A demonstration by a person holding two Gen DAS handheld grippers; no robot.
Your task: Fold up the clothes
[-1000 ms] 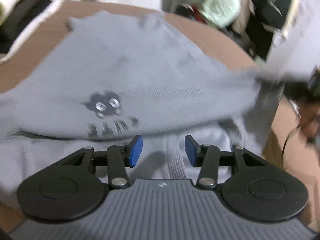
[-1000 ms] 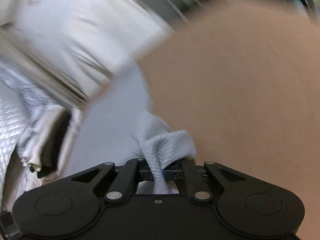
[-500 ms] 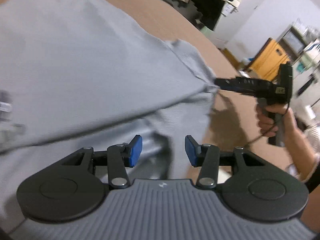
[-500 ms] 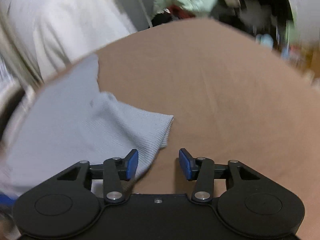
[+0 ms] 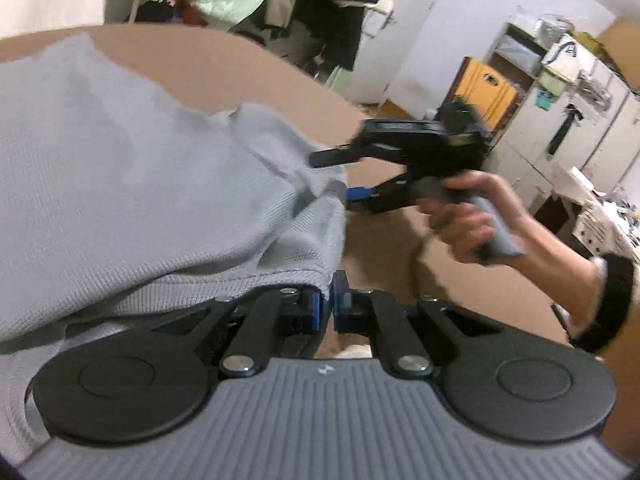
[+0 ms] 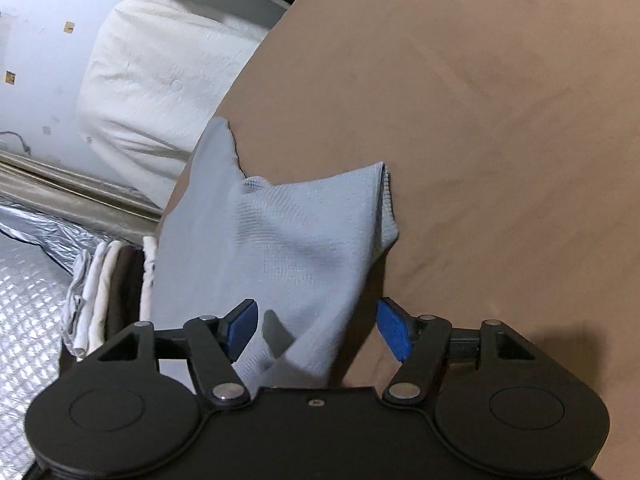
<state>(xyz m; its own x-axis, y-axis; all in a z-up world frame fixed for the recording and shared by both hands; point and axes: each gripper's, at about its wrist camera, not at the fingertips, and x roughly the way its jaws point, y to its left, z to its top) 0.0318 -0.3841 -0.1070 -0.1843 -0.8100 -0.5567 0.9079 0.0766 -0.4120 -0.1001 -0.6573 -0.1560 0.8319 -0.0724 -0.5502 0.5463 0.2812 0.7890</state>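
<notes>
Grey ribbed knit, the sweater (image 5: 132, 184) lies spread over the brown table top (image 5: 224, 68), filling the nine o'clock half of the left wrist view. Its hemmed corner hangs down at six o'clock, pinched between the blue pads of the left gripper (image 5: 328, 308), whose jaws have just closed tight on the cloth. At three o'clock in the same view a person's hand (image 5: 476, 220) grips the handle of the right gripper (image 5: 340, 176), whose black fingers straddle the garment's far edge. In the right wrist view the ribbed cuff end (image 6: 304, 240) sits between that gripper's blue pads (image 6: 394, 334) (apart from both), the jaws wide, having just opened. A white quilted cushion (image 6: 160, 80) rests beyond the table at ten o'clock, and folded pale clothes (image 6: 104, 292) stack at eight o'clock.
</notes>
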